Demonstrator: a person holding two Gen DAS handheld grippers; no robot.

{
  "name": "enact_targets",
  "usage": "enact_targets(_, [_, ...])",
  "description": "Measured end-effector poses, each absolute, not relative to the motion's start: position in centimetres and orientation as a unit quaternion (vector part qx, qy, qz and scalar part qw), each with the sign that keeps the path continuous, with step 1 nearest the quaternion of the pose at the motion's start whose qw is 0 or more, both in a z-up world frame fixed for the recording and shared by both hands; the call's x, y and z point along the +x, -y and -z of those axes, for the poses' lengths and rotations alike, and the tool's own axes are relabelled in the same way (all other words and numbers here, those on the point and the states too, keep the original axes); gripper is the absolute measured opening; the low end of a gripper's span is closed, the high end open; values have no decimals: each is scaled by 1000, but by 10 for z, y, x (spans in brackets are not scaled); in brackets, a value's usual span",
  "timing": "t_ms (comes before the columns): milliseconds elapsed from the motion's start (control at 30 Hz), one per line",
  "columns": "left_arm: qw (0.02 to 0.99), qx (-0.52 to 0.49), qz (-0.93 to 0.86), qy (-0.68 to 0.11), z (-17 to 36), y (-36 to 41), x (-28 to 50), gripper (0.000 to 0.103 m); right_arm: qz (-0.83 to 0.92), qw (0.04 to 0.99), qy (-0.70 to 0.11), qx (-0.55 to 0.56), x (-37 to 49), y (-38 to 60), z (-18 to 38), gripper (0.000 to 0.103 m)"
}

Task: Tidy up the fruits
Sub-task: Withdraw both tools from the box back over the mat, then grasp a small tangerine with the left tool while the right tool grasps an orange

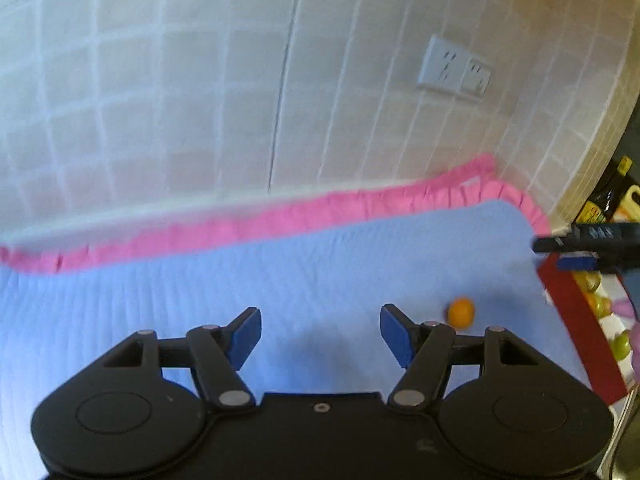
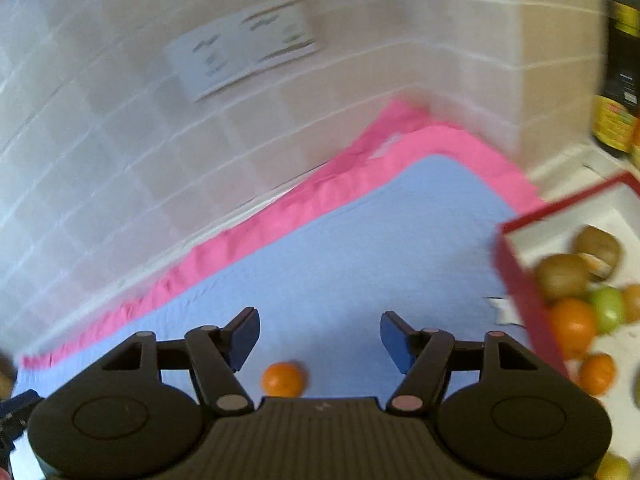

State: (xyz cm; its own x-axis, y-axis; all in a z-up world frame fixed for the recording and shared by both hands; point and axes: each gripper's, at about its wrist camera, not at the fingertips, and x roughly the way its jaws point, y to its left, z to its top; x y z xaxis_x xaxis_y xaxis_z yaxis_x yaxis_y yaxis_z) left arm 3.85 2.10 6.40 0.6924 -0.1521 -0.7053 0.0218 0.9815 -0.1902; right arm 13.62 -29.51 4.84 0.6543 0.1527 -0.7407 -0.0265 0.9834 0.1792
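Note:
A small orange mandarin lies alone on the blue cloth, just right of my left gripper, which is open and empty. In the right wrist view the same mandarin lies low between the fingers of my right gripper, close to its body; the gripper is open and empty. A red-rimmed white box at the right holds kiwis, an orange, a green fruit and a mandarin. The right gripper's fingers show at the right edge of the left wrist view, above the box.
The blue cloth has a pink frilled border and lies against a tiled wall with a double socket. Dark bottles stand behind the box at the far right.

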Motion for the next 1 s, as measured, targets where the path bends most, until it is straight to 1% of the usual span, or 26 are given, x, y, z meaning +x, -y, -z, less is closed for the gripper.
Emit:
enact_targets(267, [895, -76, 45, -437, -10, 1, 11, 78, -76, 887, -454, -34, 153, 230, 4, 68])
enact_targets(533, [883, -26, 57, -464, 24, 32, 10, 78, -71, 877, -473, -44, 161, 226, 40, 67])
enact_targets(600, [883, -30, 56, -465, 29, 34, 10, 73, -74, 879, -469, -42, 161, 229, 44, 69])
enact_targets(633, [882, -37, 56, -466, 31, 34, 11, 65, -76, 880, -467, -40, 161, 230, 46, 70])
enact_targets(667, [881, -46, 58, -468, 33, 34, 12, 61, -76, 881, -466, -37, 161, 231, 48, 71])
enact_targets(833, [884, -47, 54, -463, 39, 39, 15, 54, -83, 881, -465, -36, 161, 236, 55, 71])
enact_targets(900, [886, -44, 51, -459, 39, 41, 17, 49, -83, 880, -465, -53, 160, 234, 59, 67])
enact_targets(933, [886, -45, 49, -459, 40, 42, 17, 44, -86, 879, -465, -57, 159, 233, 62, 65])
enact_targets(967, [887, -44, 48, -458, 41, 42, 18, 39, -88, 878, -466, -58, 159, 233, 65, 61])
enact_targets(1000, [887, -43, 46, -457, 40, 42, 18, 37, -89, 877, -468, -58, 160, 233, 67, 58])
